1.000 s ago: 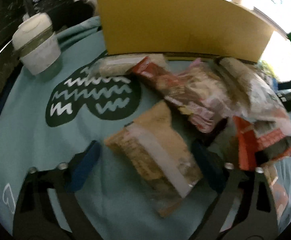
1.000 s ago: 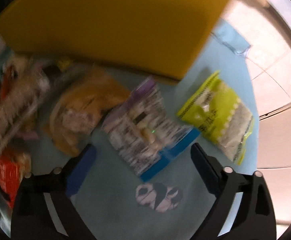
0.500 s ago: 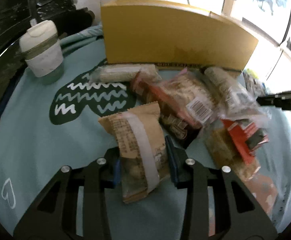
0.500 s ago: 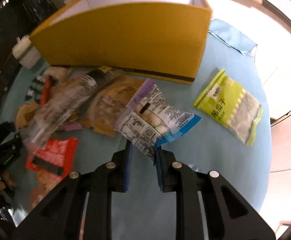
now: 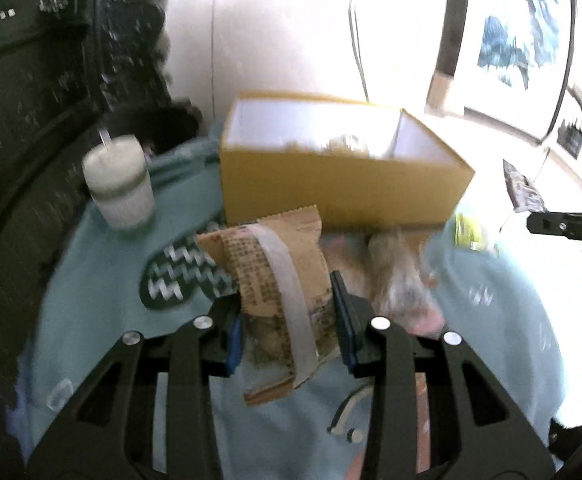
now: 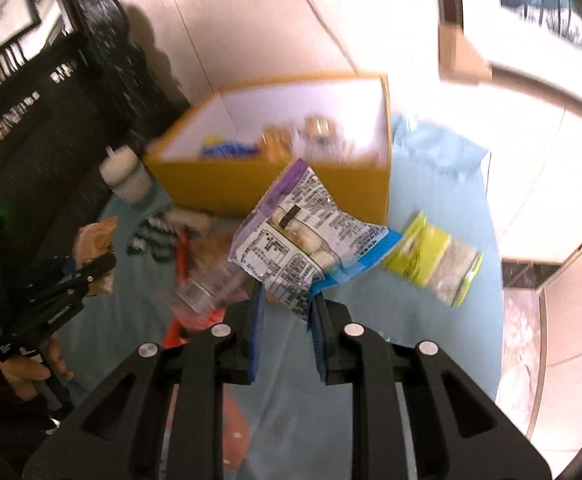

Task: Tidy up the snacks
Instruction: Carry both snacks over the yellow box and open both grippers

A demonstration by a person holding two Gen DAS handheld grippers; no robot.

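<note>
Both grippers clamp snacks: left gripper [image 5: 289, 320] holds a brown packet [image 5: 279, 276], right gripper [image 6: 287, 316] a purple-blue bag [image 6: 303, 236], before the yellow box [image 6: 275, 184]

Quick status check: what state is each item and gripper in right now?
Left gripper: shut on brown snack packet, lifted.
Right gripper: shut on purple-blue snack bag, lifted.
Yellow box: open, some snacks inside.
Green snack bag: lying on cloth.
Cup: upright, lidded.
</note>
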